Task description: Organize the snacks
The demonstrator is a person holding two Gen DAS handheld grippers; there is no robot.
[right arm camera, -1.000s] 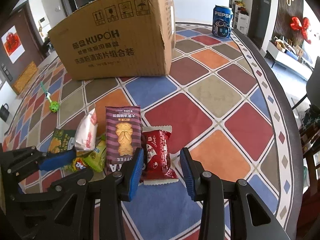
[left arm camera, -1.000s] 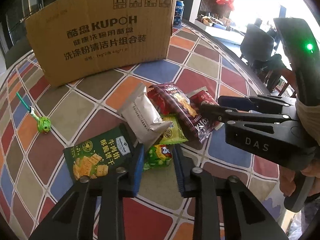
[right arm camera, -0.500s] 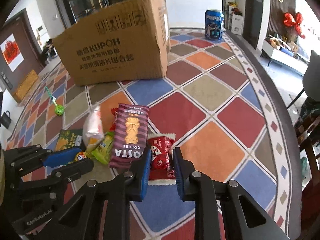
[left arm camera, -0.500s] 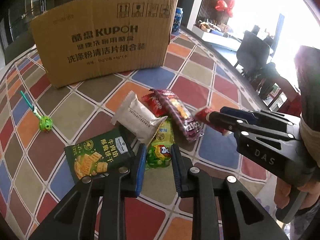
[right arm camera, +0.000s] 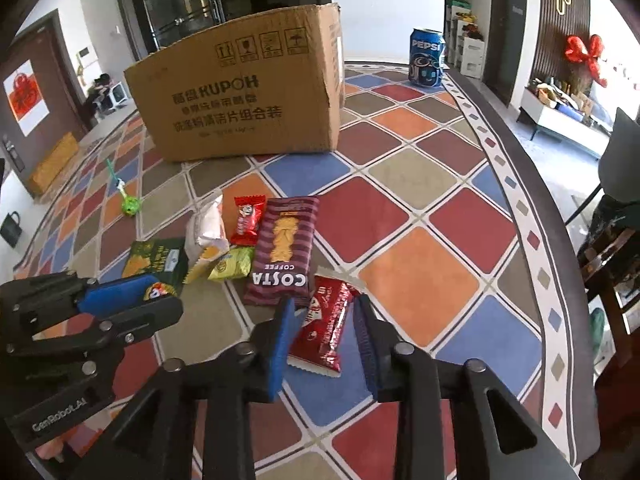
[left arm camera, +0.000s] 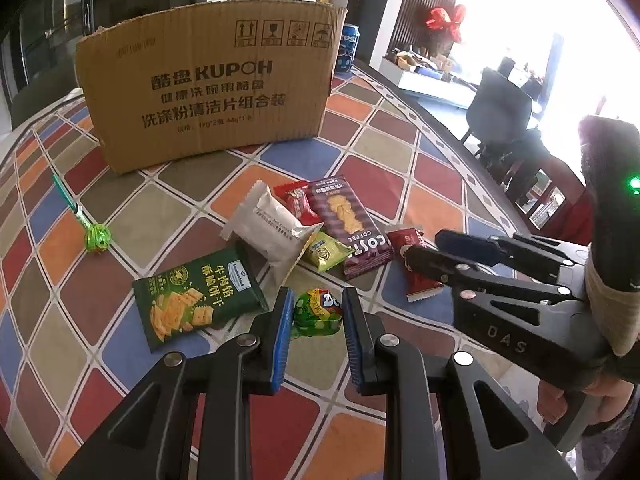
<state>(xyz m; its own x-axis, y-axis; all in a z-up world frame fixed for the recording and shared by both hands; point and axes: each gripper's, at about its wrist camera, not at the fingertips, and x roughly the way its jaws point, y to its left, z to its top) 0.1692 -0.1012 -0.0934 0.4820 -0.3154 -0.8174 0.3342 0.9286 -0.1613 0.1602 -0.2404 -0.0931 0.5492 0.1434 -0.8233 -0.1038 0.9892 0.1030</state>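
Gripping Two Snacks Above the Patchwork Table

Clamped in the left gripper (left arm camera: 316, 316): a small green snack packet (left arm camera: 318, 312), jaws pressed to both its sides. Pinched likewise by the right gripper (right arm camera: 326, 330): a red wrapped snack (right arm camera: 326, 326), jaws closed on it. Scattered just beyond on the table (right arm camera: 420, 284): a Costa coffee biscuit pack (right arm camera: 284, 250), a white pouch (left arm camera: 272, 228), a dark green cracker bag (left arm camera: 192, 296). Farther back, standing upright: a cardboard box (left arm camera: 208, 84) and a Pepsi can (right arm camera: 427, 58).

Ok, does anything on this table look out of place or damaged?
A green ball toy on a stick lies left of the snack pile, not a snack. The white packet lies crumpled over its neighbours, and the cardboard box has a ragged top edge.
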